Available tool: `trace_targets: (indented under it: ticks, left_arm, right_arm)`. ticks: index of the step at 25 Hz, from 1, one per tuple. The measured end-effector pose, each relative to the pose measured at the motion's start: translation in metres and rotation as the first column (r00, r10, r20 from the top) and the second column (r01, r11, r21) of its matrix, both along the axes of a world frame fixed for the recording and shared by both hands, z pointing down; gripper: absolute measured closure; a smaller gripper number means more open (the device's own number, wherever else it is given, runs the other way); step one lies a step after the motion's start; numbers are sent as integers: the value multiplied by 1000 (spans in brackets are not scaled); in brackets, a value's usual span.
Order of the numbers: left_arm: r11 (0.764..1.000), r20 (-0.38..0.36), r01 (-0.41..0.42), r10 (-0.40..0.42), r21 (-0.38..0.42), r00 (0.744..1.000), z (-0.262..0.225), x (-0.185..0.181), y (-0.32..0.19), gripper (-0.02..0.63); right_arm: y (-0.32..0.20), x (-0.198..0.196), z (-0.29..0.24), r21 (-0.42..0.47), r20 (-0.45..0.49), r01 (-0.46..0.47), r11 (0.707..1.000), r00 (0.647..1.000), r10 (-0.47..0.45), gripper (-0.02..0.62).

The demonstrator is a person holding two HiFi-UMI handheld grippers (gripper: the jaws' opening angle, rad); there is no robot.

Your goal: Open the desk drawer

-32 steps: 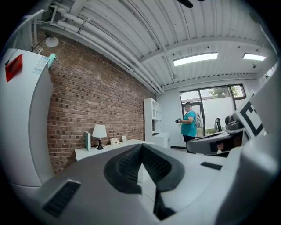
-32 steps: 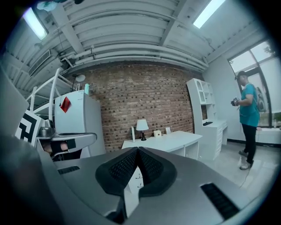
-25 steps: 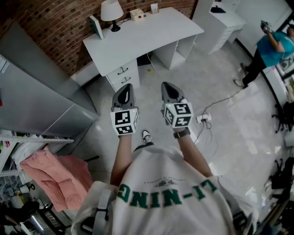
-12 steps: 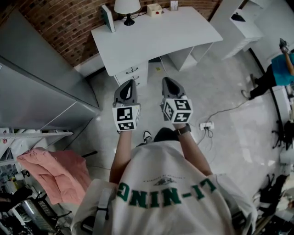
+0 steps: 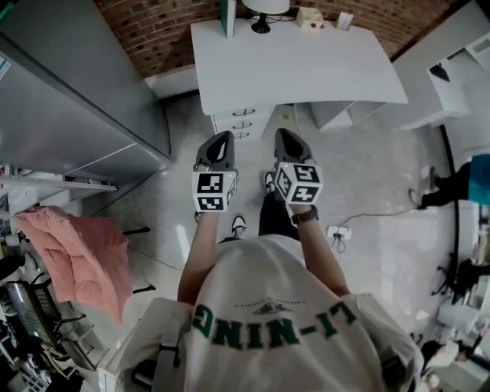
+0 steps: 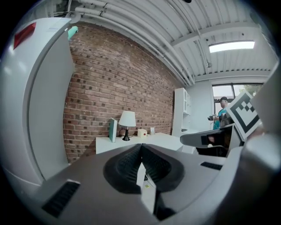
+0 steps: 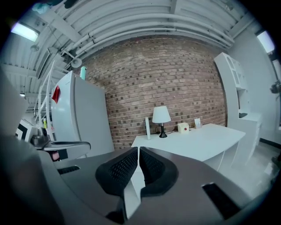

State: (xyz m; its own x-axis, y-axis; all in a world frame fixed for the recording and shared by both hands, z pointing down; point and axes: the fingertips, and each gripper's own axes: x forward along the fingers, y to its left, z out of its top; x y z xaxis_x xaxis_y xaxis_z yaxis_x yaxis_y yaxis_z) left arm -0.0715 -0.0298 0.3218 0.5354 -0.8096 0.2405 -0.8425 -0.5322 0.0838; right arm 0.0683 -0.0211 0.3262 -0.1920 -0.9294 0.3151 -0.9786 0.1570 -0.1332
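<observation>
The white desk (image 5: 298, 69) stands against the brick wall, with a stack of drawers (image 5: 243, 122) with dark handles under its left end. Both grippers are held out side by side above the floor, short of the drawers. The left gripper (image 5: 222, 138) is shut with nothing between its pads (image 6: 131, 165). The right gripper (image 5: 282, 135) is also shut and empty, its pads (image 7: 151, 169) meeting at the tip. In the left gripper view the desk (image 6: 131, 143) shows beyond the jaws; in the right gripper view the desk (image 7: 197, 140) lies ahead to the right.
A lamp (image 5: 264, 9), a small box (image 5: 310, 19) and an upright book stand on the desk. A tall grey fridge (image 5: 76, 99) is at the left and a pink jacket (image 5: 73, 256) hangs lower left. A power strip with cable (image 5: 337, 233) lies on the floor.
The desk has drawn nearer and shifted toward the middle of the head view as the person walks up to it. Both grippers stay shut, held out ahead.
</observation>
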Motion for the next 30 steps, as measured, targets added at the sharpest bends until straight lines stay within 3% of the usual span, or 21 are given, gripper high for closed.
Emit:
trace_targets:
  ticks: [9,14,21,27,30]
  left_arm:
    - [985,-29,78,-83,-152,996,84,9,-45,607]
    - [959,-28,129,-140,-251,990,148,16,-70,606]
    - [929,-32,140,-161,-343,986,217,30,-106,601]
    - [877,-78,133,-189,-461,979,286,42,-131,553]
    - [848,-133,140,-239,-510,962,321,47,-146,534]
  right_arm:
    - [-47,0,67,-98,-10,125,987,992,-127,592]
    - [-64,1,116,-171,-12,205,964,978,-210,592]
    - [-94,-2,166,-189,-72,271,944,955,-288,592]
    - [-120,4,205,-199,-21,264,944,962,-274,592]
    - [-132,5,227,-198,6,270,942,962,-274,592]
